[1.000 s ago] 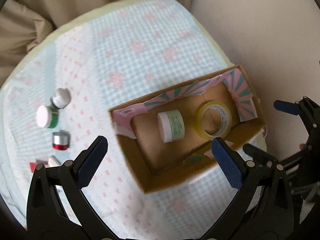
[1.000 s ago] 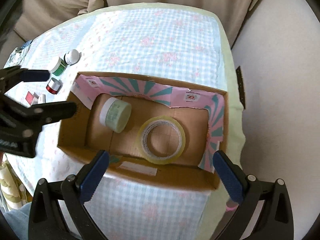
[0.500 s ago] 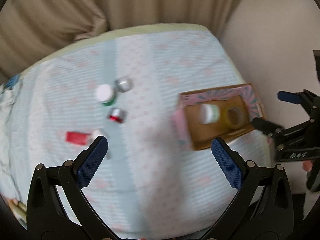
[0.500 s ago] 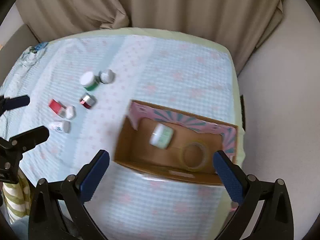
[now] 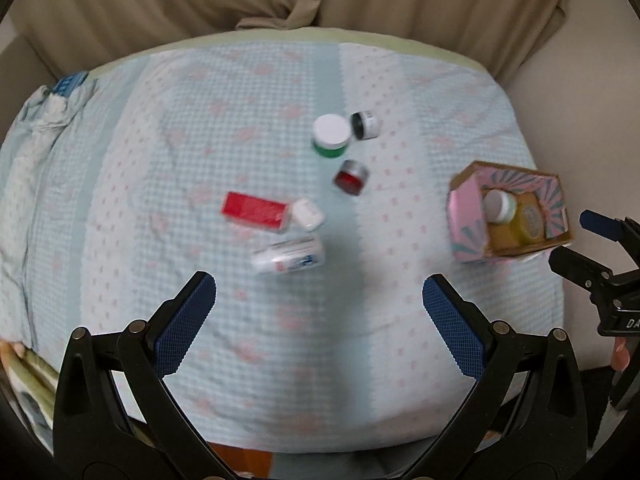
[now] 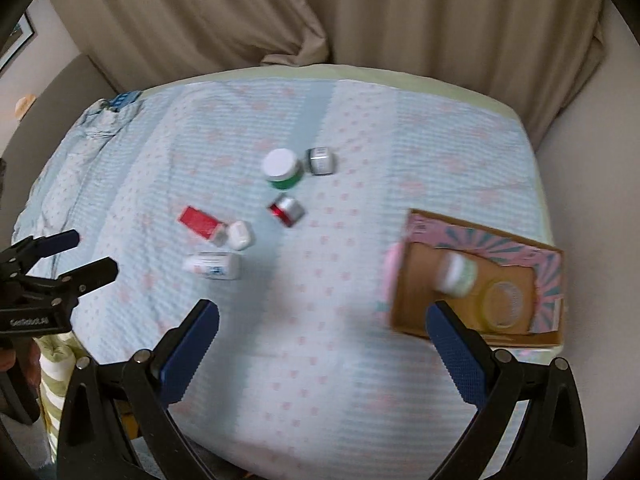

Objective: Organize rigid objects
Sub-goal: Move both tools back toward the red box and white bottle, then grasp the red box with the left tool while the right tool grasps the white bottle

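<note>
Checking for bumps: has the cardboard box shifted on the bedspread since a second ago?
Cannot tell: the cardboard box looks smaller only because the cameras pulled back, and nothing fixed sits close enough to judge.

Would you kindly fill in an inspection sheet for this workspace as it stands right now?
Surface: table under a pale blue checked cloth, wrinkled at the left end.
Job's things: cardboard box at the right edge holds a pale green jar and a tape roll. Loose on the cloth: green jar, small grey jar, red jar, red box, white case, white bottle lying down.
Clutter: bunched fabric with a blue tag at the far left corner.
Grippers: left gripper and right gripper both open, empty, above the cloth.
Cables: nothing seen.
Surroundings: beige curtain behind.
</note>
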`<state>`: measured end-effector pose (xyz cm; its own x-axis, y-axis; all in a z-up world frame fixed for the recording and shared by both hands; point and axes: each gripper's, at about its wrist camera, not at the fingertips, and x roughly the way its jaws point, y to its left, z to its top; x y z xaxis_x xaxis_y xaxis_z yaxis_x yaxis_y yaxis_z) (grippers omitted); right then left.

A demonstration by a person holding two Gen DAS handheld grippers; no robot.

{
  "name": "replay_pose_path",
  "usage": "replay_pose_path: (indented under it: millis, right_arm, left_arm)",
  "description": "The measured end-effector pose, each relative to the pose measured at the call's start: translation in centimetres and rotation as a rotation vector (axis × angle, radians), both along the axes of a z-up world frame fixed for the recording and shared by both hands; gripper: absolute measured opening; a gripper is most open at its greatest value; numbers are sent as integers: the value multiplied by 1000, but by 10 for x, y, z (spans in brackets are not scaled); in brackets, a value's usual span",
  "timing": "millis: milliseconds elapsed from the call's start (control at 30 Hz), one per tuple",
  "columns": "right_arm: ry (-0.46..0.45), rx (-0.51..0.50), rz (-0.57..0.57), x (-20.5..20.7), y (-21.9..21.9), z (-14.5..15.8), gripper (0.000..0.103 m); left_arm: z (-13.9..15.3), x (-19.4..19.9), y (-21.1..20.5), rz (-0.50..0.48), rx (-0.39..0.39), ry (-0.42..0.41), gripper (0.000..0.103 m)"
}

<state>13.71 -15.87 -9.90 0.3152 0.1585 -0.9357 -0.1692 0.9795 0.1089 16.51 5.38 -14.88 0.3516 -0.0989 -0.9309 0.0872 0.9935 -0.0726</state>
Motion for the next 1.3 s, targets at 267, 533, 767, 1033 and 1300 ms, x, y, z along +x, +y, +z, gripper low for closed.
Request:
replay_pose_path:
  millis: [267,533,767,1033,1300]
  right_arm:
    - [76,47,-46,1,62,-33,103]
    - [180,149,-271,15,100,-94,103]
    - [259,274,-527,27,116,-144,103]
    - [386,506,-935,25,132,-213,103]
    - [480,633,-1222,19,142,-278,86]
  left_arm:
    - [-34,25,76,-47,5,46,103]
    - [-92,92,97,-258,103,86,103]
    - [-141,142,74,-516,234,93,103]
    - [-206,164,34,-839,338,151,103]
    - [-260,169,15,-1031,362,233,96]
